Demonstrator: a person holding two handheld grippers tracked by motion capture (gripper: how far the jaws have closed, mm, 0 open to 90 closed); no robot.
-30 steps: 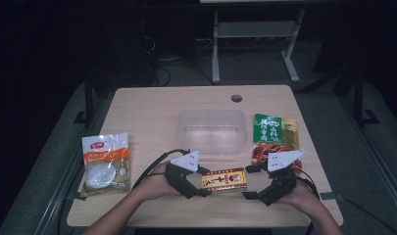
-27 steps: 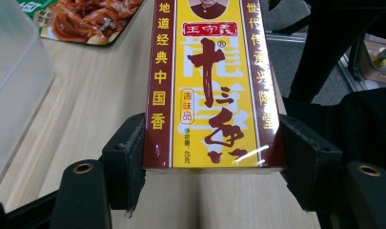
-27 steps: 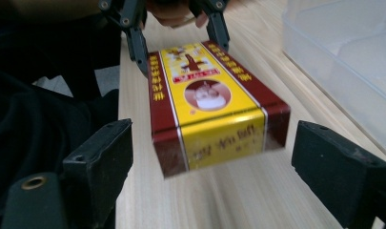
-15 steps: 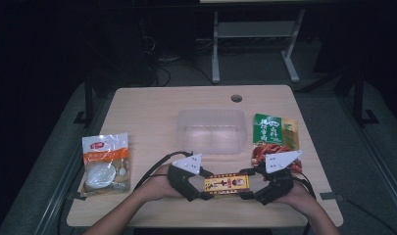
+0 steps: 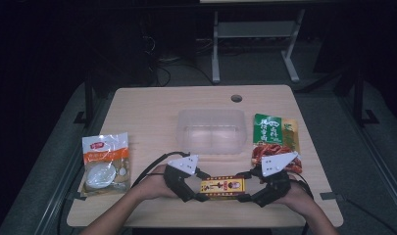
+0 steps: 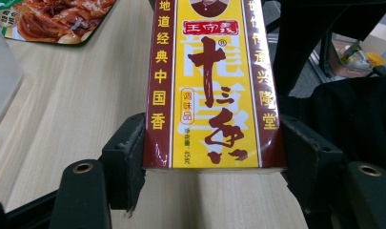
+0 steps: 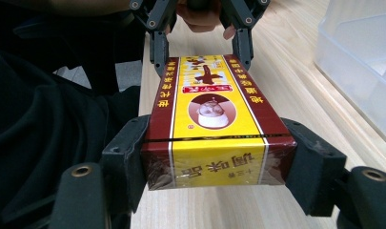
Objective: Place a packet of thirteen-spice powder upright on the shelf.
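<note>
Both claws, left claw [image 5: 195, 188] and right claw [image 5: 252, 191], clamp the seasoning box [image 5: 222, 187] ends.

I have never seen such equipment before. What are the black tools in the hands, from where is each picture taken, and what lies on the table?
No robot is here. A person holds two hand-held tools, each with two black jaws that pinch things: the left gripper and the right gripper.

The high view looks down from above the person's side of the wooden table. The other two pictures come from small cameras riding on the grippers, looking along their own jaws.

Both grippers clamp one yellow and dark red box with Chinese print, one at each end, near the table's front edge. I cannot tell whether it is lifted.

Also on the table are a clear plastic container, a green food packet on the right and an orange and white packet on the left.
</note>
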